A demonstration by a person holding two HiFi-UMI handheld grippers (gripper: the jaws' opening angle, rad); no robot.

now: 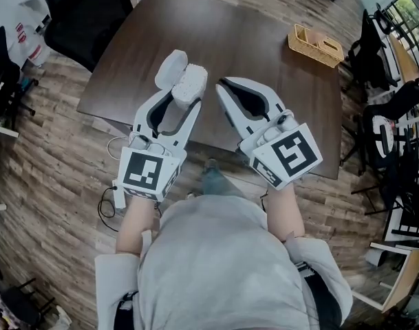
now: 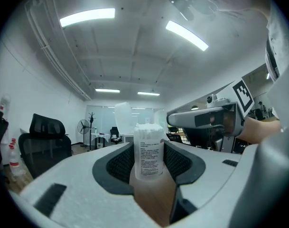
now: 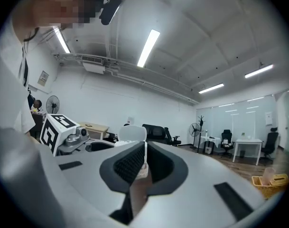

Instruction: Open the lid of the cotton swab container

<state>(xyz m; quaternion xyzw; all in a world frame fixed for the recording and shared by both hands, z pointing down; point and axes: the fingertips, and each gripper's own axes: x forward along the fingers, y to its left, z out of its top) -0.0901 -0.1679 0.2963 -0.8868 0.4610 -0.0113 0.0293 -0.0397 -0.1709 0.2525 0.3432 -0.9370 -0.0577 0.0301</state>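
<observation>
1. Head view: two tongs above one dark wooden table (image 1: 250,40). The left gripper (image 1: 185,93) clamps the single cotton swab container (image 1: 191,82), its rounded lid (image 1: 171,69) flipped open. The right gripper (image 1: 221,88) is pinched closed just beside it.
2. Left gripper view: the cylinder stands upright between ribbed pads (image 2: 118,163); its label print is unreadable.
3. Right gripper view: jaws together, container mostly hidden.

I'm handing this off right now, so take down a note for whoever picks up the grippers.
Left gripper: shut on the container, upright, over the table.
Right gripper: shut, empty, beside the container, not touching it.
Done: lid is flipped open; swabs show at the top.
Left: probably nothing on the lid; perhaps set the container down.
</observation>
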